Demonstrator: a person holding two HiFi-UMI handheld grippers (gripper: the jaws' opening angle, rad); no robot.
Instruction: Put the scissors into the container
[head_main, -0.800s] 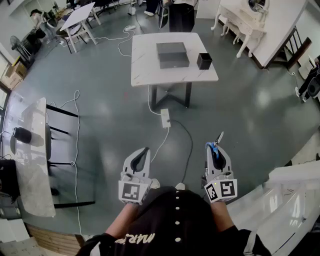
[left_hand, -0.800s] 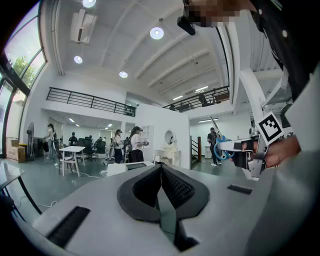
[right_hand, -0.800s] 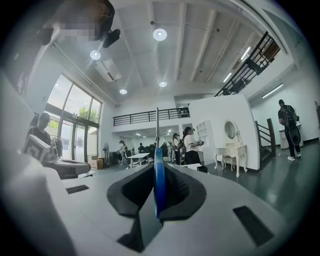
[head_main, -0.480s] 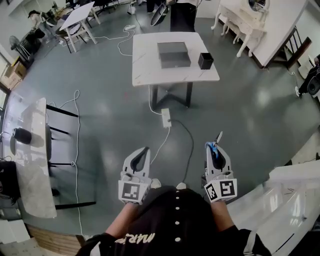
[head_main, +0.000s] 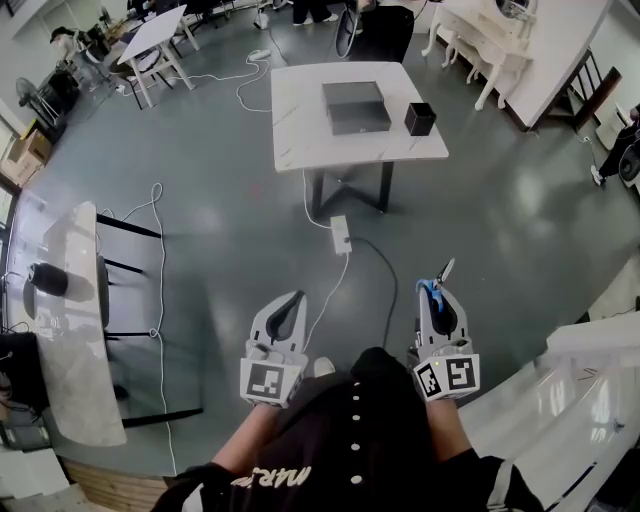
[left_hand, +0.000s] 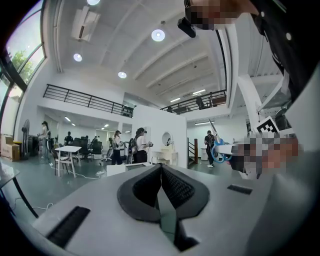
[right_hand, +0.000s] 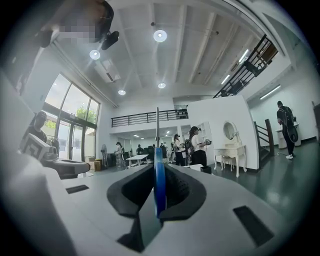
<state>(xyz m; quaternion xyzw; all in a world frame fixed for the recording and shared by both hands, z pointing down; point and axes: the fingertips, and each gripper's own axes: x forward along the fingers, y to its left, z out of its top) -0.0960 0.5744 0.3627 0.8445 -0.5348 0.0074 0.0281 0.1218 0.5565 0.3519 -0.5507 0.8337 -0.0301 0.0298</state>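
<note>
The scissors (head_main: 438, 280) have blue handles and a thin metal blade pointing forward. My right gripper (head_main: 434, 296) is shut on their handle, held low in front of the person's body. In the right gripper view the blue handle (right_hand: 159, 182) is pinched between the jaws, and the blade (right_hand: 157, 127) sticks straight out. My left gripper (head_main: 287, 308) is level beside it, shut and empty; its pads (left_hand: 172, 185) meet. The small black container (head_main: 420, 119) stands at the right end of a white table (head_main: 300, 120), far ahead across the floor.
A flat grey box (head_main: 357, 107) lies on the white table beside the container. A power strip (head_main: 341, 233) and cables trail over the grey floor between me and the table. A marble counter (head_main: 70, 320) runs along the left, and white furniture (head_main: 500, 50) stands at the far right.
The table and floor have drifted slightly to the right in the head view as the person moves. Both grippers keep their pose, with the scissors still in the right one.
</note>
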